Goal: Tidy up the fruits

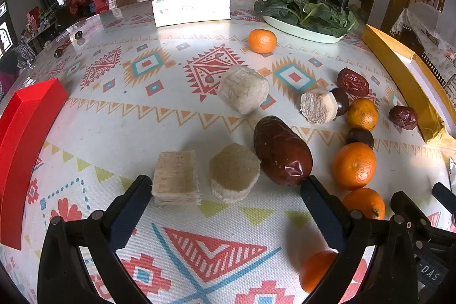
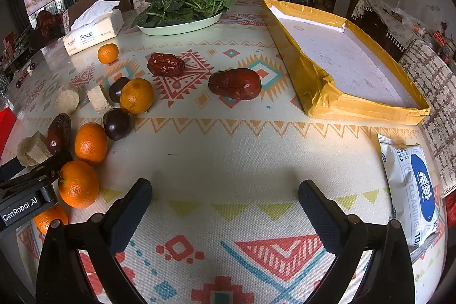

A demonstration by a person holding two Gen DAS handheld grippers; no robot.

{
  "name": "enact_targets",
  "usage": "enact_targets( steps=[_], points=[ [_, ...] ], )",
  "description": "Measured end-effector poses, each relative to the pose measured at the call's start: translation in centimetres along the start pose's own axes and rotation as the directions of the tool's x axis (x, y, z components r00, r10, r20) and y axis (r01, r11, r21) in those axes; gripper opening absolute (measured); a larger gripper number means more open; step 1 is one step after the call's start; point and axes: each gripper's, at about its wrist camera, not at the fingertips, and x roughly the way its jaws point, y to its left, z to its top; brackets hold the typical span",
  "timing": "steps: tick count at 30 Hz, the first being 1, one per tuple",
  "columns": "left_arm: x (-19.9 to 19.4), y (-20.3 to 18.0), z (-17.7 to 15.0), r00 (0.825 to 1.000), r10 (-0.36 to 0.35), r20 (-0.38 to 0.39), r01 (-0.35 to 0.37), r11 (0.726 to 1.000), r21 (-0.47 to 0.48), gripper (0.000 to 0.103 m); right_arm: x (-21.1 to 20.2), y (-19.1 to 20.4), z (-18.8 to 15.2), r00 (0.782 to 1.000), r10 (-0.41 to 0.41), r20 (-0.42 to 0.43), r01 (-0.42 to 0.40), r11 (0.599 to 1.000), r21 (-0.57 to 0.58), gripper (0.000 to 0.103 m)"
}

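My left gripper (image 1: 226, 185) is open and empty, just short of a square cracker stack (image 1: 175, 178), a beige hexagonal cake (image 1: 234, 172) and a large red date (image 1: 282, 151). Several oranges lie to the right, the nearest orange (image 1: 354, 165) beside the date. My right gripper (image 2: 225, 190) is open and empty over bare tablecloth. Ahead of it lie two red dates (image 2: 235, 83) (image 2: 166, 64). Oranges (image 2: 90, 142) (image 2: 136, 95) and dark round fruits (image 2: 117, 123) cluster at its left. A gold tray (image 2: 322, 93) with a white bottom stands at the right.
A red box (image 1: 25, 138) stands at the left table edge. A tissue box (image 1: 191, 6) and a plate of spinach (image 1: 302, 29) sit at the far side. A wet-wipe pack (image 2: 410, 184) lies at the right edge. More beige cakes (image 1: 245, 89) (image 1: 317, 106) lie mid-table.
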Motion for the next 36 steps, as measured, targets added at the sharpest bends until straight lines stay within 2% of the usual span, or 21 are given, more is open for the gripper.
enact_targets(
  steps=[21,24,27,32,36],
  points=[
    [0.0,0.0,0.0,1.000,-0.001,0.000,0.001,1.000,0.000,0.103,0.0,-0.1,0.0,1.000,0.001,-0.001,-0.001,1.000,0.003,0.103],
    [-0.3,-0.1,-0.2,0.997,-0.063,-0.036,0.066,0.994,0.086,0.103,-0.1,-0.1,0.0,1.000,0.001,-0.012,-0.001,1.000,0.003,0.103],
    [-0.6,0.3,-0.3,0.994,-0.099,-0.055,0.105,0.986,0.126,0.103,-0.1,-0.4,0.0,1.000,0.001,-0.028,-0.001,1.000,0.003,0.103],
    [-0.7,0.4,-0.6,0.990,-0.107,-0.088,0.120,0.980,0.159,0.103,0.2,0.0,0.4,0.998,-0.020,-0.060,0.022,0.999,0.029,0.103],
    [-0.8,1.1,-0.6,0.987,-0.137,-0.079,0.147,0.979,0.140,0.103,0.2,-0.1,0.3,0.998,-0.026,-0.059,0.028,0.999,0.035,0.103]
  ],
)
